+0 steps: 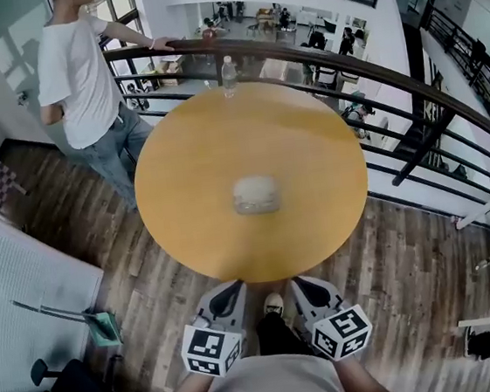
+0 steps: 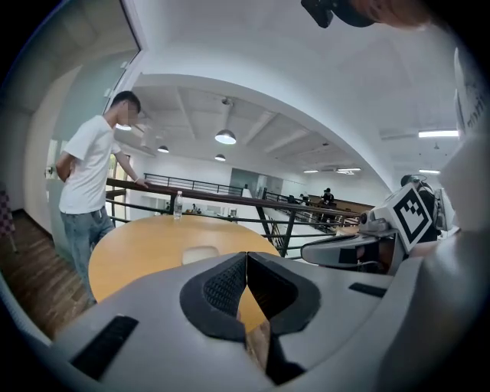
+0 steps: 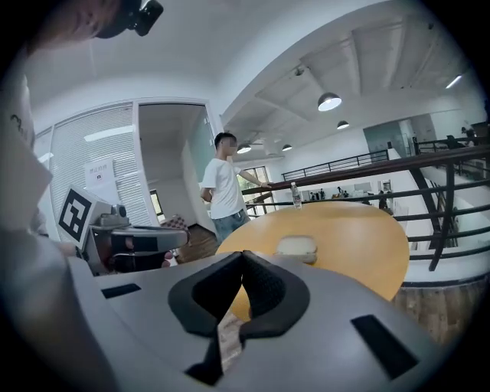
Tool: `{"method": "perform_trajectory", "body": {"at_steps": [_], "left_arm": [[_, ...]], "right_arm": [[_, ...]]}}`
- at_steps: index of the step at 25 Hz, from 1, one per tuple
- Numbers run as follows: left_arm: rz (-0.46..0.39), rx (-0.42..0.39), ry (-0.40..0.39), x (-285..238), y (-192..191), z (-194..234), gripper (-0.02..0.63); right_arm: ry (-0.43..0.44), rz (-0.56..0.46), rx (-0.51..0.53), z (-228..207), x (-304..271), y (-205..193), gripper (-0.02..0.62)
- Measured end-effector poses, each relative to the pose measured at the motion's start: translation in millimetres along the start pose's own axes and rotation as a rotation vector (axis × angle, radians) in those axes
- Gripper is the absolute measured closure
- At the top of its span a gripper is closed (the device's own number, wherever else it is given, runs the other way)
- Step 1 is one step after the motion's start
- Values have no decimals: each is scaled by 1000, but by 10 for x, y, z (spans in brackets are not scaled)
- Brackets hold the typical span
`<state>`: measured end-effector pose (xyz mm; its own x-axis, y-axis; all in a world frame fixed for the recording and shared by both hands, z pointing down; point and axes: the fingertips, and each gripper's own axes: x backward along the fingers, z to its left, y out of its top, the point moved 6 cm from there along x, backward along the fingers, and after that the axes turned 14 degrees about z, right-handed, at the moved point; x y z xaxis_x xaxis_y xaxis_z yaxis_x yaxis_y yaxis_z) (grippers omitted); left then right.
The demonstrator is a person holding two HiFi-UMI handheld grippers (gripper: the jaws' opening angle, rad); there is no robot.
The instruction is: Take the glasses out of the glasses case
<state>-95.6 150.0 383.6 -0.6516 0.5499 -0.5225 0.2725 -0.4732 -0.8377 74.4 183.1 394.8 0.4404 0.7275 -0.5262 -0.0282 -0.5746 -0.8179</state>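
Here, at the ready: left tongs [image 1: 230,294] and right tongs [image 1: 306,287] both pressed together, empty, side by side off the near rim of the round desk [image 1: 180,167]. Glasses case [image 1: 255,195] closed at desk centre, well apart from both, likely so placed for approach from either side.

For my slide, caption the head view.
Glasses case sits on round table; left tool and right tool, shut, held near its edge.
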Motion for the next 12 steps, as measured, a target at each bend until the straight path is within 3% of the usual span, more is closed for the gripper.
{"method": "perform_trajectory", "body": {"at_steps": [6,12], "left_arm": [[5,42,32,-652,480,201,581],[16,74,61,-994,722,309,582]], "right_arm": [[52,33,51,-668,-347,389,571],[85,53,90,-1026,-580,677,571]]}}
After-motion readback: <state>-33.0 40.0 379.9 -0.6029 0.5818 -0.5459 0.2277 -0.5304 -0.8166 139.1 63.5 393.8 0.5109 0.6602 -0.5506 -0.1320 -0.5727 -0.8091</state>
